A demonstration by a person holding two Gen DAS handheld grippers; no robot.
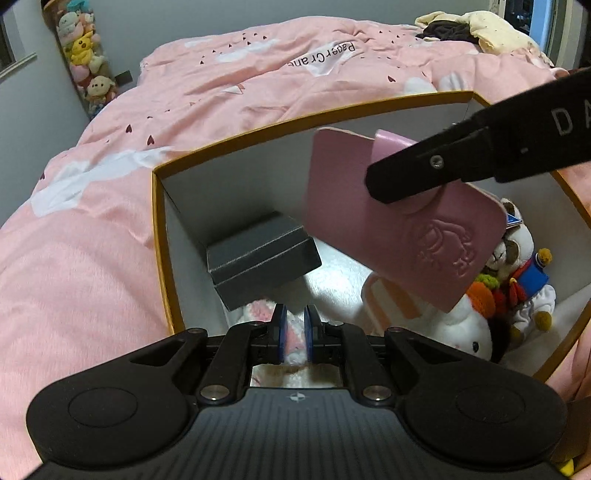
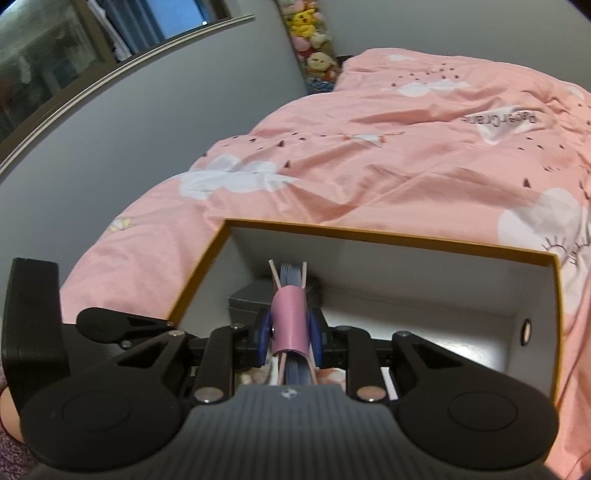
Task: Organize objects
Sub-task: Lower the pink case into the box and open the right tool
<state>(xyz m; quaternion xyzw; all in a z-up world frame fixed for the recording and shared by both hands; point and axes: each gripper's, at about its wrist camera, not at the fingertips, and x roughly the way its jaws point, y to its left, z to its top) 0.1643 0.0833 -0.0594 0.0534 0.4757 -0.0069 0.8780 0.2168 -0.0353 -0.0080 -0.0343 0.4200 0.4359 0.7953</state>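
Observation:
A white storage box with a yellow rim (image 1: 159, 236) (image 2: 369, 236) sits on the pink bed. Inside lie a dark grey box (image 1: 258, 254) (image 2: 247, 299), a white plush (image 1: 461, 328) and a small cat plush (image 1: 517, 266). My right gripper (image 2: 290, 332) is shut on a pink notebook (image 2: 290, 325) (image 1: 388, 206) and holds it over the box interior; its black finger (image 1: 443, 166) shows in the left wrist view. My left gripper (image 1: 294, 332) is nearly shut with nothing visibly gripped, at the box's near edge above a pink-and-white soft item (image 1: 295, 339).
A pink duvet (image 1: 221, 110) (image 2: 406, 166) covers the bed around the box. A column of plush toys (image 1: 86, 55) (image 2: 314, 44) stands by the grey wall. Clothes (image 1: 472, 29) lie at the bed's far right.

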